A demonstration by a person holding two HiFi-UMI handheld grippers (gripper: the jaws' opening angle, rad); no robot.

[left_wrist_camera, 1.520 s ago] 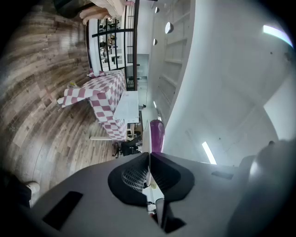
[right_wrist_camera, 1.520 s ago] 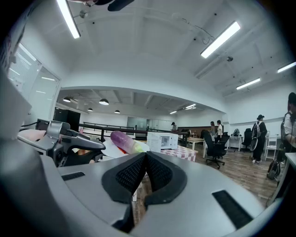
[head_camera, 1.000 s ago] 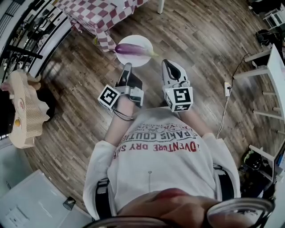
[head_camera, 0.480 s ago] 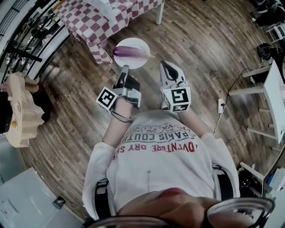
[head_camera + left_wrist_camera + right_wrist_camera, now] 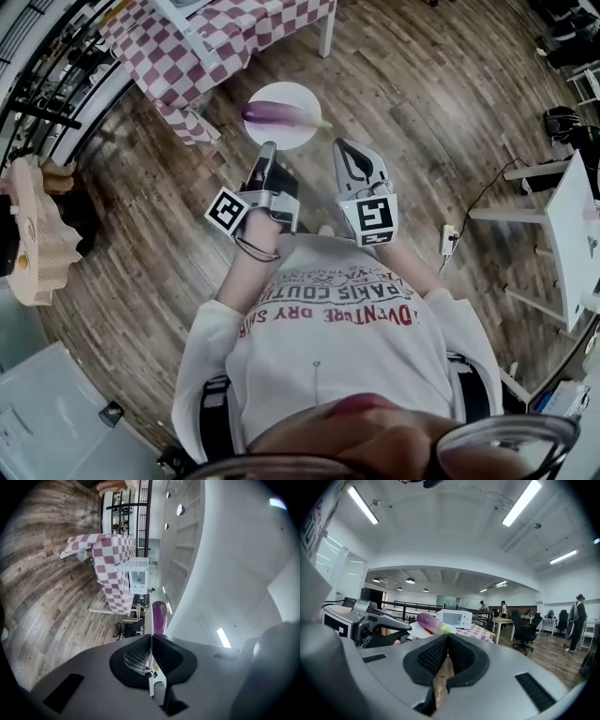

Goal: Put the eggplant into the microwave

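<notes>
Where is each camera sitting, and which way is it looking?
Head view: on the person's head, looking steeply down at the floor; shows the shirt, left gripper, right gripper, and the eggplant on its plate.
Left gripper view: on the left gripper, looking along its jaws, shut on the plate's rim, toward the microwave.
Right gripper view: on the right gripper, looking across the room at the microwave; its jaws are together, empty.
Shared: all three show the eggplant.

Your eggplant lies across the plate, whose near rim sits between your left gripper's jaws. Your right gripper is just right of the plate's near rim. Beyond the plate, to its left, stands the table, with the microwave on it.
</notes>
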